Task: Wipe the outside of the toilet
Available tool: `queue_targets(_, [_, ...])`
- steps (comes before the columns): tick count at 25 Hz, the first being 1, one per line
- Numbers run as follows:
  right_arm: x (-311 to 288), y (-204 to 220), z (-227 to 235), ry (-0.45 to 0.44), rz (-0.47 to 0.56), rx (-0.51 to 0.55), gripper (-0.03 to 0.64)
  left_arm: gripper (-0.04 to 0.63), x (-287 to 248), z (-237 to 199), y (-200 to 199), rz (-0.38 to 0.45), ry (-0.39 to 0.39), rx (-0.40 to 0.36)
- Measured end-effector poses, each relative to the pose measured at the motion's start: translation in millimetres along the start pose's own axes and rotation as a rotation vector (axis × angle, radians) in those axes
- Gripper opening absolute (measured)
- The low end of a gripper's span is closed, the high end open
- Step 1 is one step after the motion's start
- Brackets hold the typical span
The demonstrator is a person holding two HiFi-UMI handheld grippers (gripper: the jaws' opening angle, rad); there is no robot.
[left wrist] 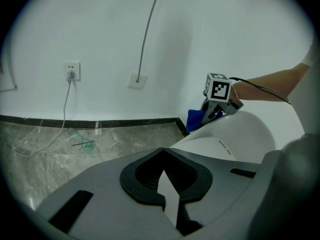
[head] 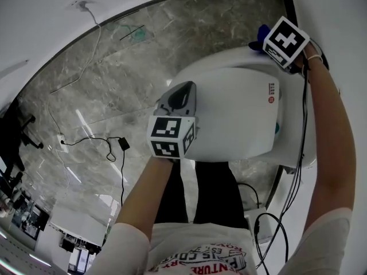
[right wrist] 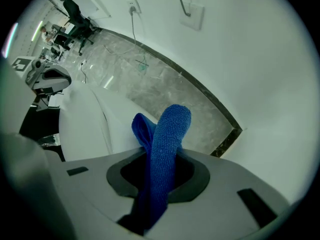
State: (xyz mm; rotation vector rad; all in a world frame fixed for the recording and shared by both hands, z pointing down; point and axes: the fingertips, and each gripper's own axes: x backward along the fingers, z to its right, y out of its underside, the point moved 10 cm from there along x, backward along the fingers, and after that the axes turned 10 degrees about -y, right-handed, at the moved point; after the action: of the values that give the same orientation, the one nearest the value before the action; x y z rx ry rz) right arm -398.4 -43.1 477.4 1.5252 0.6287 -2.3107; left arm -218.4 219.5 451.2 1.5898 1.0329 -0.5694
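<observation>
From the head view we look down on the white toilet [head: 229,119], lid closed, standing on a marbled floor [head: 114,79]. The left gripper [head: 186,90] hangs over the toilet's left side, its jaws drawn to a point. The right gripper [head: 265,42] reaches to the toilet's far end by the wall, with a blue cloth [head: 259,32] showing just past its marker cube. A black cable [head: 109,148] lies on the floor to the left.

In the left gripper view we see the left gripper [left wrist: 162,173] with its jaws brought together at the tips. Nothing sits between them, and only a thin pale wedge shows lower down. Beyond them the toilet [left wrist: 240,134] curves away, and the right gripper [left wrist: 214,111] holds the blue cloth [left wrist: 195,119] at the toilet's rear edge, close to the wall. A wall socket [left wrist: 72,70] with a cord plugged in sits further left.

In the right gripper view we see the right gripper [right wrist: 161,166] clamped on the blue cloth [right wrist: 167,144], which stands up in a fold from between the jaws. The toilet [right wrist: 85,129] lies to the left, just behind the cloth. We cannot tell from here whether the two touch.
</observation>
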Motion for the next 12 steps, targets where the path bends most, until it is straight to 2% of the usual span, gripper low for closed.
queue_targets(8, [-39.4,-56.0,-25.6,-0.087,-0.010,0.062,0.075,0.006,9.4,-43.5,16.0,0.021,-0.036,0.072])
queue_targets(12, [-51.2,-81.4,-45.3,-0.104,-0.015,0.094,0.075,0.006,18.8,-65.6,23.4,0.023,-0.050,0.113])
